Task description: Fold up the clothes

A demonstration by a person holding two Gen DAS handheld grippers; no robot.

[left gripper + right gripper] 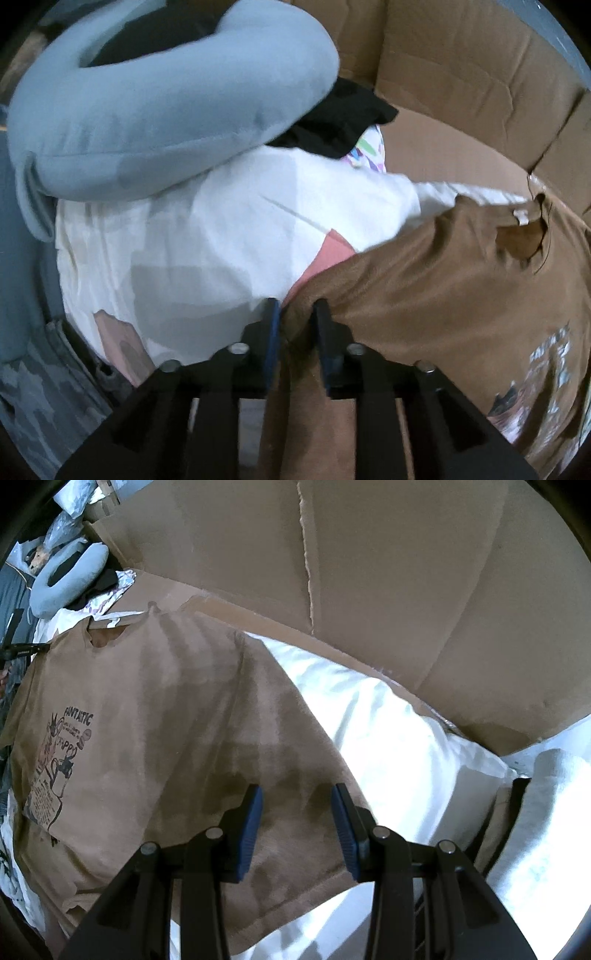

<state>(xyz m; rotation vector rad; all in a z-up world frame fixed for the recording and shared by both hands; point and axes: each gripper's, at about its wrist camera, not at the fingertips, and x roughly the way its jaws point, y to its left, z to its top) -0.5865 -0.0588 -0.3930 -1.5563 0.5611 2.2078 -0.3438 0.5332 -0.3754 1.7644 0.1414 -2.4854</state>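
Observation:
A brown T-shirt (424, 295) with a printed picture lies spread over white cloth, neck hole toward the cardboard behind it. My left gripper (297, 314) stands at the shirt's edge, where it meets a white garment (203, 240). Its blue pads sit close together with a bunched fold of brown fabric pinched between them, and creases fan out from the fingertips. In the right wrist view the same T-shirt (166, 701) lies flat with its print at the left. My right gripper (297, 797) hovers over the shirt's right part, open, with nothing between its pads.
A light blue neck pillow (147, 110) and a black garment (340, 122) lie behind the white garment. Cardboard walls (369, 572) rise at the back. White bedding (388, 738) extends right of the shirt. Pink cloth (328, 254) peeks out beside the shirt; camouflage fabric (33, 387) lies at the left.

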